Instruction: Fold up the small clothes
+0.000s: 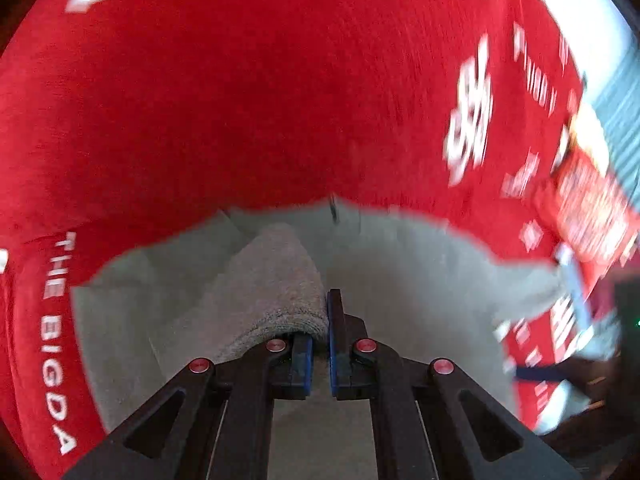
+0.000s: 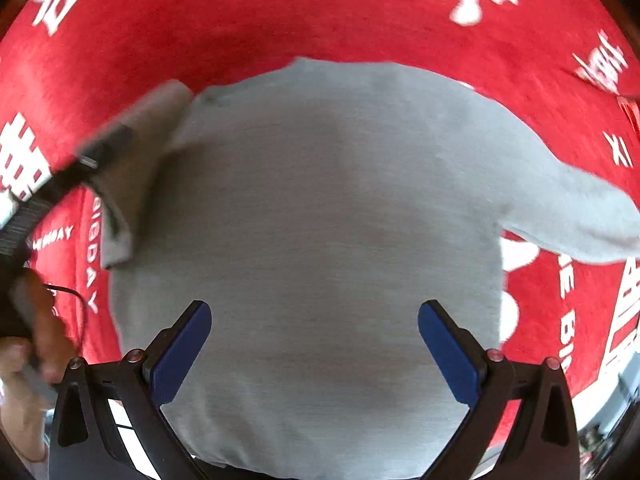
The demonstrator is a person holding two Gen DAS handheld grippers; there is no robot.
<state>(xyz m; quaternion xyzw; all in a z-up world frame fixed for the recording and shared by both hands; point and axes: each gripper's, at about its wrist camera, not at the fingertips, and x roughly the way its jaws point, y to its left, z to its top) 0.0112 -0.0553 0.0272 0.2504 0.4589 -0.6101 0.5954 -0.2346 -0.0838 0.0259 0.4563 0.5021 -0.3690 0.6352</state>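
At the far left of the right wrist view a person's hand (image 2: 24, 360) wraps a handle, cut off by the frame edge and too blurred to read its fingers clearly; from it the left gripper (image 2: 90, 162) reaches up and to the right as a dark smear, so its tips cannot be made out there. The left wrist view shows it better: its jaws are drawn narrow and pinch a ribbed cuff (image 1: 288, 280) of the grey sweatshirt (image 2: 320, 220), the cloth bunched over the left pad. That sleeve is lifted and doubled over the garment's left shoulder, its cuff end pointing down the picture. The sweatshirt lies flat on a red blanket (image 2: 280, 20) printed with white lettering, most of it smeared and unreadable. Its body fills the middle of the right wrist view, long axis running from the top of the picture to the bottom, the lower hem hidden behind the gripper frame. The other sleeve stretches out to the right and is cut off at the edge. The right gripper (image 2: 316, 354) points steeply down over the lower body of the garment, jaws spread wide, blue pads clear of the cloth and holding nothing.
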